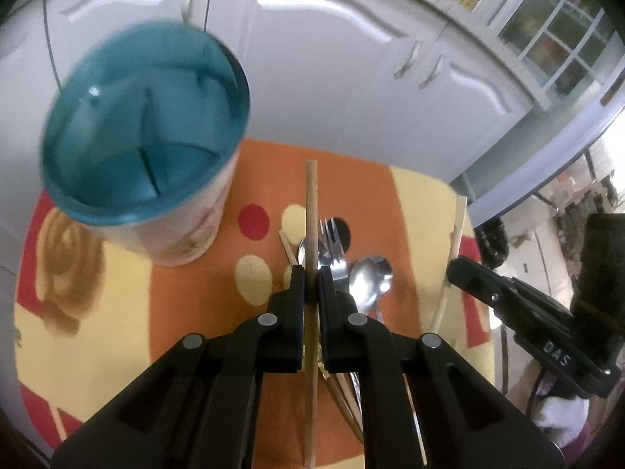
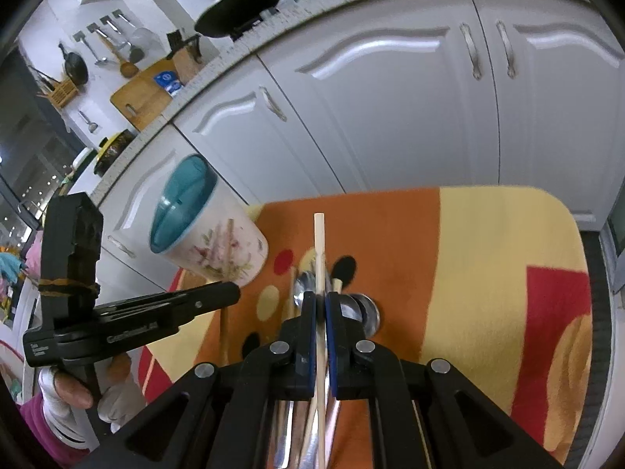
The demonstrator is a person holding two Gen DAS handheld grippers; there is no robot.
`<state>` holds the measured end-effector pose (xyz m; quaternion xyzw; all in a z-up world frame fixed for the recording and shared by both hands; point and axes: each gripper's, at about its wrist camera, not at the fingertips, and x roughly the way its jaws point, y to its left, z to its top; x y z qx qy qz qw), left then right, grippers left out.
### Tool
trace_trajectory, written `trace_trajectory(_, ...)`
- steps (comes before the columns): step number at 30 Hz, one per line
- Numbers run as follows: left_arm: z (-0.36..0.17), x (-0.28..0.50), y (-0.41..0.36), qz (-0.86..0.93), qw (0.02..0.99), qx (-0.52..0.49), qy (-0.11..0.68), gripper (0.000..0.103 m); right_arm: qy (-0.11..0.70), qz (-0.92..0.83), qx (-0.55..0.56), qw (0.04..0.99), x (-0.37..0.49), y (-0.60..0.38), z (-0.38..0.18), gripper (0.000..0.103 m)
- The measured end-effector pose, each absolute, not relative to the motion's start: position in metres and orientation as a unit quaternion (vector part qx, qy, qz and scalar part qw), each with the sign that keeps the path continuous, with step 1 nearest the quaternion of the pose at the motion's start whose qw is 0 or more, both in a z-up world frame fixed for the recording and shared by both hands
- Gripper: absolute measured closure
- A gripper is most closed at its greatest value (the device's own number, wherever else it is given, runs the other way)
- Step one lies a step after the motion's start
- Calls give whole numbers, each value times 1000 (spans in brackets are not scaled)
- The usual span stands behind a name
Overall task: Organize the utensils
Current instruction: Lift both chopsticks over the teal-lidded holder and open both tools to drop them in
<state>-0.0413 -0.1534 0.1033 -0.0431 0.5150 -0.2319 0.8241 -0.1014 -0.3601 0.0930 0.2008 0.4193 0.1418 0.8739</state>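
Observation:
My left gripper (image 1: pixel 311 273) is shut on a brown wooden chopstick (image 1: pixel 311 203) that points forward above the mat. My right gripper (image 2: pixel 320 298) is shut on a pale wooden chopstick (image 2: pixel 319 250). A utensil holder (image 1: pixel 144 129) with a teal divided inside and a floral white wall stands at the left; it also shows in the right wrist view (image 2: pixel 207 226). A fork (image 1: pixel 332 242), a spoon (image 1: pixel 371 277) and more chopsticks lie on the mat under the left gripper. In the right wrist view, spoons (image 2: pixel 363 308) lie under the fingers.
An orange, yellow and red patterned mat (image 1: pixel 187 312) covers the table. White cabinet doors (image 2: pixel 390 117) stand behind it. The right gripper's body (image 1: pixel 527 312) shows at the right of the left wrist view, holding its pale chopstick (image 1: pixel 455 242).

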Motion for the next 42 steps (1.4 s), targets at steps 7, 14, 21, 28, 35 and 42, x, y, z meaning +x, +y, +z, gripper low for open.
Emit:
trace_trajectory(7,151,-45,-129,-245,840,-73,478,98,392,156,179,889,-101,-346,132,99)
trace_trajectory(14,214,-41,-101,-261,859,-100,429,98,356,185,157,902,-89,-325,182,99)
trace_trajectory(21,270,-21,-70,-257,876,-113,391,98,308,212,116,920,-64,-296,247,99)
trace_trajectory(28,292,7,-49,-213,901,-95,367,98,274,214,82,934,-28,-260,282,99)
trace_trajectory(35,262,30,-37,-154,909,-58,382,98,293,202,36,934,13,-222,253,99)
trace_trajectory(42,202,47,-44,-136,889,-44,434,98,373,203,43,904,47,-210,188,99)
